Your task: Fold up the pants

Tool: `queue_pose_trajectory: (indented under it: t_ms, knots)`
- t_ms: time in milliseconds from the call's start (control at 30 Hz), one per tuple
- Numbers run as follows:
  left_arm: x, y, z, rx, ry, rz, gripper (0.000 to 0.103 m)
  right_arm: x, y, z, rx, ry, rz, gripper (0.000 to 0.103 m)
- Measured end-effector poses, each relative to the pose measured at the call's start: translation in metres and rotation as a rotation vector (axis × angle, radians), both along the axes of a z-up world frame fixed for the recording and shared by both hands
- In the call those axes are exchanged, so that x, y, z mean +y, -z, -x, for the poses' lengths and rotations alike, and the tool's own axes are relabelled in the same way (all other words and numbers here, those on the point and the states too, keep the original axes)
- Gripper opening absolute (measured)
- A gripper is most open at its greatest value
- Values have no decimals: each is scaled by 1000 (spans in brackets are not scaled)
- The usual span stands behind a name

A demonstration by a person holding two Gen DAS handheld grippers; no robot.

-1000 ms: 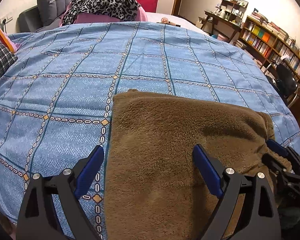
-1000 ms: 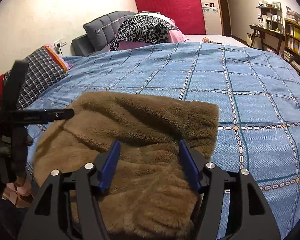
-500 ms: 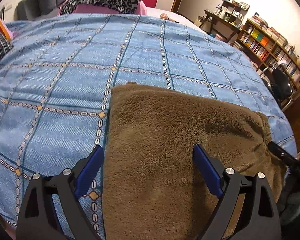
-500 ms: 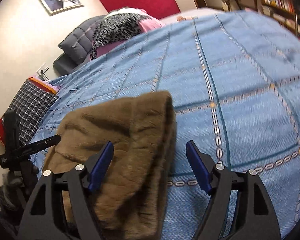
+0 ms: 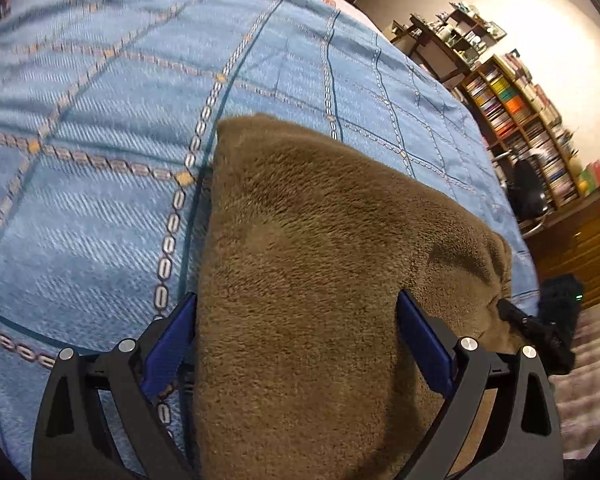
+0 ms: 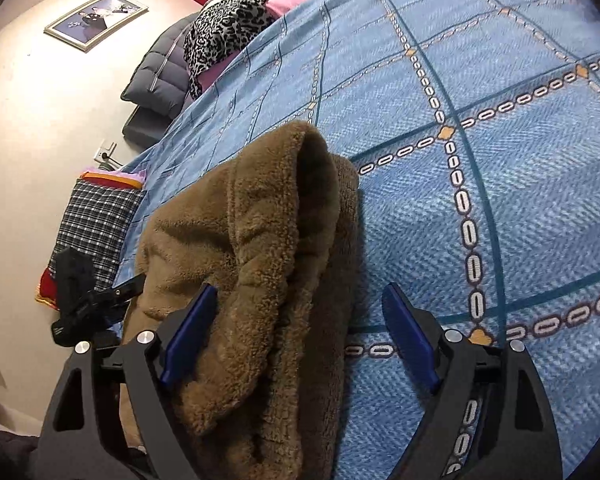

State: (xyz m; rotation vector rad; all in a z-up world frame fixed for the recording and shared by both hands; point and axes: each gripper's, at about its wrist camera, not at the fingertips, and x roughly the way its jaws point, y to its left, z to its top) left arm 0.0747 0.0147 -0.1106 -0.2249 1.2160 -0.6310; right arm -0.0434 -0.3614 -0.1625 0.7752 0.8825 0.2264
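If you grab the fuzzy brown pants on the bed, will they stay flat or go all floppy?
Probably floppy: the fuzzy brown pants already slump in soft rolled folds on the blue bedspread. The thick fleece looks grippy, not slippery. Likely light, though bulky.

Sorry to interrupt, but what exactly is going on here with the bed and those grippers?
A person is folding fuzzy brown pants on a blue patterned bedspread, a gripper in each hand. The left gripper and right gripper both straddle the folded pile's near edges, jaws opening, pressing nothing.
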Motion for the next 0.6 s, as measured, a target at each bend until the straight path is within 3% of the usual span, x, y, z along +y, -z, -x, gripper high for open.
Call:
queue_pose_trajectory:
  t_ms: [367,600]
  knots:
    - [5,11,-9,78,62,106,96,20,-4,-21,14,-102,46,92]
    - [5,4,-2,63,107,109,81,24,-4,-20,8,-125,11,71]
